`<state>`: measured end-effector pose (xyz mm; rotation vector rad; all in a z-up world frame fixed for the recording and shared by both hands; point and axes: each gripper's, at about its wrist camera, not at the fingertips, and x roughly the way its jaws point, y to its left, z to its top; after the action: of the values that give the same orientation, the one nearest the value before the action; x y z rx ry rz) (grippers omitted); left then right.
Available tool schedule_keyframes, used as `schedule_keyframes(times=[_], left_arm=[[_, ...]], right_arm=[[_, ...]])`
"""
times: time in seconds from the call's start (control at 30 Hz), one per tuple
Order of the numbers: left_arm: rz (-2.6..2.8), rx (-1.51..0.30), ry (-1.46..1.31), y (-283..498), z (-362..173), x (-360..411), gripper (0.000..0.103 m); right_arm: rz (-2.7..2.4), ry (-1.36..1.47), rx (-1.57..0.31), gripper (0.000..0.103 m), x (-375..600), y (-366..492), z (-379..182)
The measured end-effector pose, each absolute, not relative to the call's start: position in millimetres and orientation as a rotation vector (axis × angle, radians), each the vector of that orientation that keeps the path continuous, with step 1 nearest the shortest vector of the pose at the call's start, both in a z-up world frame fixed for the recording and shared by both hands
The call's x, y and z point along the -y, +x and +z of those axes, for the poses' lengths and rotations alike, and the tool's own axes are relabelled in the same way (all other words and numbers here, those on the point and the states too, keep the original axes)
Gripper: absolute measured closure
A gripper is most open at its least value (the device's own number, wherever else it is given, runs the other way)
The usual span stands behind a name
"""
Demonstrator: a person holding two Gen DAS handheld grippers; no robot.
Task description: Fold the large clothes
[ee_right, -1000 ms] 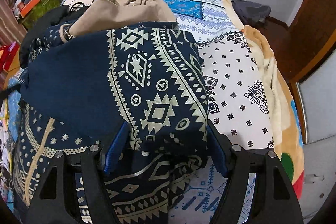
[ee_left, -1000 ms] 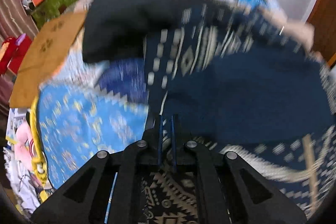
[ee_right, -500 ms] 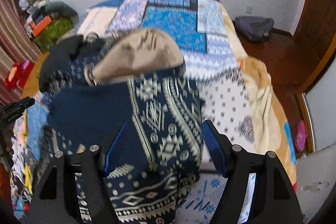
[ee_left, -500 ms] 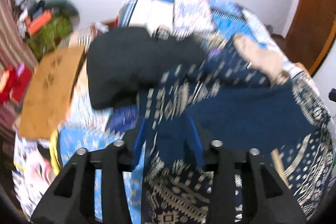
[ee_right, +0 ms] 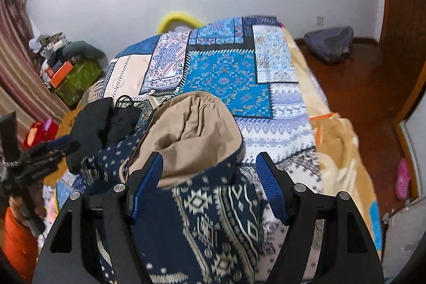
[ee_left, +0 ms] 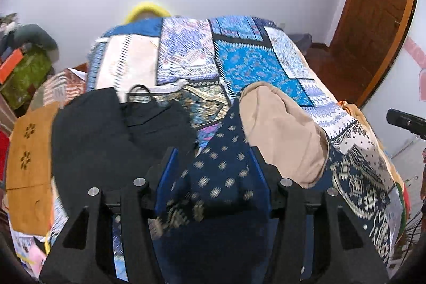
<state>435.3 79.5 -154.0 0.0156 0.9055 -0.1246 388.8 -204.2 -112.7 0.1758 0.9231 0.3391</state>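
Note:
A large navy cloth with a cream geometric pattern [ee_left: 221, 177] [ee_right: 213, 214] lies on the bed, folded over itself. My left gripper [ee_left: 213, 159] is open above the cloth's dotted part, holding nothing. My right gripper [ee_right: 210, 164] is open above the cloth's patterned end, holding nothing. A beige garment [ee_left: 282, 129] [ee_right: 191, 135] lies on the cloth's far edge. A black garment [ee_left: 106, 135] [ee_right: 101, 124] lies to the left of it.
The bed carries a blue patchwork cover [ee_left: 247, 65] [ee_right: 229, 81]. A brown mat [ee_left: 29, 161] and clutter [ee_right: 69, 71] stand at the left. A grey bag [ee_right: 330, 44] and a pink shoe [ee_right: 402, 177] lie on the wooden floor at the right. A wooden door [ee_left: 372, 12] stands right.
My left gripper let go of the navy cloth and opened wide. Both grippers rose and pulled back from the cloth, so more of the bed and wall shows.

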Motion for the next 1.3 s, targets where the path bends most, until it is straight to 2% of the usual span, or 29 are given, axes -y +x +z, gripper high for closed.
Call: schedule_keyframes(times=[0.43, 0.5, 0.57, 0.6, 0.63, 0.67, 0.7, 0.87, 1.13, 1.3], left_arm=[[-0.187, -1.162, -0.136, 559.3, -249.2, -54.5, 0.05], [-0.169, -1.177, -0.14, 567.6, -260.7, -53.3, 0.05], [-0.161, -1.17, -0.14, 571.6, -266.6, -52.6, 0.05], [-0.164, -1.15, -0.128, 571.3, -265.7, -50.7, 0.06], [-0.173, -1.137, -0.108, 570.5, -263.7, -48.1, 0.075], [-0.158, -1.125, -0.083, 570.0, -261.3, -46.6, 0.087], [-0.148, -1.117, -0.058, 568.4, -257.9, -45.1, 0.096], [-0.143, -1.038, -0.049, 550.5, -224.3, -53.6, 0.097], [-0.158, -0.804, -0.039, 475.0, -114.5, -78.2, 0.097], [-0.178, -0.762, -0.022, 411.3, -96.3, -88.3, 0.097]], right_arm=[[0.263, 0.342, -1.323, 0.036, 205.5, 504.4, -242.9], [0.273, 0.349, -1.36, 0.049, 200.8, 511.5, -255.3], [0.286, 0.338, -1.395, 0.075, 194.7, 518.6, -266.5], [0.291, 0.32, -1.408, 0.08, 190.1, 519.6, -271.1], [0.289, 0.292, -1.401, 0.089, 185.6, 519.1, -271.7], [0.291, 0.27, -1.392, 0.095, 182.3, 518.5, -269.9], [0.302, 0.245, -1.379, 0.096, 177.5, 516.8, -267.1], [0.311, 0.215, -1.266, 0.097, 170.6, 511.9, -235.0], [0.416, 0.175, -0.936, 0.097, 151.5, 468.7, -101.1], [0.506, 0.128, -0.827, 0.097, 133.5, 423.2, -57.9]])
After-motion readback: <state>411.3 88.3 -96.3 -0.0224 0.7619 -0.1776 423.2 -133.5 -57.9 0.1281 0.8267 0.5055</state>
